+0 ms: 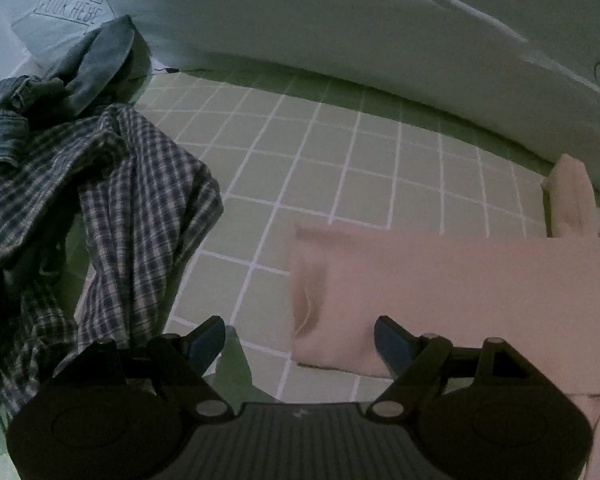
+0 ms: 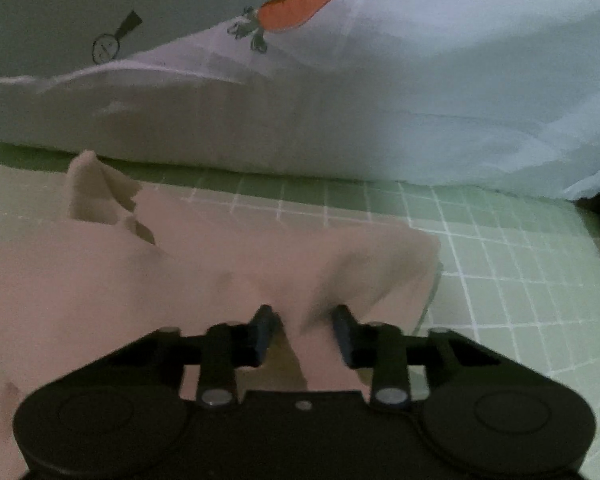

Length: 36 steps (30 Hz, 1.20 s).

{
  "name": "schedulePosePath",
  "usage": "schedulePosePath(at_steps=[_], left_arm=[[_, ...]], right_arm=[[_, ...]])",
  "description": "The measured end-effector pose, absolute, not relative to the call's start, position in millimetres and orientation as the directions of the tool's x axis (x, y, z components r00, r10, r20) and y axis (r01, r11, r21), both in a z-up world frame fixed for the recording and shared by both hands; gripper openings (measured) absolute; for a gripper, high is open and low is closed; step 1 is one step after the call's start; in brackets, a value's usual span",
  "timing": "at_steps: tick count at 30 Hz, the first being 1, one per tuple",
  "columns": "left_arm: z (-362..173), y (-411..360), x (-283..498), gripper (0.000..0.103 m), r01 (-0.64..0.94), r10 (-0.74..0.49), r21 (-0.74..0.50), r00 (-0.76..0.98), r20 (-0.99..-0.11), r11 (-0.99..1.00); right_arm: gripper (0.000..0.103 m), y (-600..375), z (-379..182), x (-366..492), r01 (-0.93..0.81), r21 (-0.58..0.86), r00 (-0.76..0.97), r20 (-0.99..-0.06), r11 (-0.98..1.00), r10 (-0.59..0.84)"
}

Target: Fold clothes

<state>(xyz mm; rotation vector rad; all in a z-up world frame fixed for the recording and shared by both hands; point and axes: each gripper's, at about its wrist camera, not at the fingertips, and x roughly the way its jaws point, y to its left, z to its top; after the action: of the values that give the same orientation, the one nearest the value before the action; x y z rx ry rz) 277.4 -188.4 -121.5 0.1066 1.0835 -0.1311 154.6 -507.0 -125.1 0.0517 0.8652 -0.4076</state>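
A home bedroom, by the look of it: the work goes on atop a green gridded mat (image 1: 300, 152) laid on a bed, with white bedding (image 2: 420, 112) bunched along the far side, printed with a carrot (image 2: 300, 4). At the far left lies a heap of unfolded laundry, a checked shirt (image 1: 112, 184) and denim (image 1: 4, 128)

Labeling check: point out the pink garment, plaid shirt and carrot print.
pink garment (image 1: 440, 280), left wrist view, on its flat folded panel.
plaid shirt (image 1: 140, 184), left wrist view, on the crumpled middle.
carrot print (image 2: 300, 4), right wrist view, on the orange body.
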Motion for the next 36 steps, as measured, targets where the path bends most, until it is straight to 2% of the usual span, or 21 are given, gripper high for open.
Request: schedulePosePath(at_steps=[9, 13, 16, 18, 19, 21, 25, 30, 33, 36], left_arm=[[-125.6, -189.2, 280.5, 0.083, 0.137, -0.058, 0.005, 0.456, -0.888, 0.991], [-125.2, -189.9, 278.4, 0.079, 0.146, -0.070, -0.001, 0.466, -0.882, 0.989], [-123.2, -193.2, 275.1, 0.063, 0.177, -0.091, -0.005, 0.480, -0.873, 0.984], [-121.1, -197.2, 272.7, 0.041, 0.209, -0.116, -0.013, 0.488, -0.865, 0.978], [-120.6, -198.8, 272.2, 0.034, 0.221, -0.131, -0.022, 0.489, -0.863, 0.975], [-120.2, -201.4, 272.0, 0.008, 0.238, -0.163, -0.049, 0.484, -0.860, 0.970], [-115.9, -198.6, 270.7, 0.007, 0.226, -0.186, -0.083, 0.484, -0.855, 0.971], [-77.1, -168.4, 255.9, 0.007, 0.169, -0.192, -0.114, 0.576, -0.795, 0.979], [-62.7, -149.2, 252.3, 0.007, 0.105, -0.156, -0.115, 0.620, -0.769, 0.988], [-80.7, -141.8, 259.6, 0.007, 0.049, -0.107, -0.097, 0.595, -0.797, 0.994]], right_arm=[[0.009, -510.4, -123.6, 152.4, 0.359, -0.111, 0.586, -0.746, 0.927, -0.316], [0.006, -509.9, -120.6, 151.5, 0.370, -0.099, 0.594, -0.739, 0.924, -0.317], [0.005, -510.2, -116.5, 150.3, 0.379, -0.088, 0.603, -0.732, 0.921, -0.318], [0.005, -510.5, -112.5, 148.3, 0.386, -0.080, 0.611, -0.725, 0.919, -0.319], [0.005, -510.4, -110.5, 147.4, 0.388, -0.077, 0.615, -0.720, 0.918, -0.321], [0.005, -511.5, -106.8, 146.4, 0.394, -0.071, 0.623, -0.713, 0.917, -0.323], [0.005, -513.5, -100.1, 143.7, 0.409, -0.050, 0.636, -0.701, 0.911, -0.324], [0.004, -506.0, -83.9, 141.9, 0.383, -0.055, 0.676, -0.664, 0.922, -0.320], [0.004, -496.2, -76.6, 148.4, 0.339, -0.034, 0.712, -0.645, 0.940, -0.280], [0.008, -490.4, -90.9, 165.5, 0.301, -0.011, 0.693, -0.685, 0.954, -0.227]])
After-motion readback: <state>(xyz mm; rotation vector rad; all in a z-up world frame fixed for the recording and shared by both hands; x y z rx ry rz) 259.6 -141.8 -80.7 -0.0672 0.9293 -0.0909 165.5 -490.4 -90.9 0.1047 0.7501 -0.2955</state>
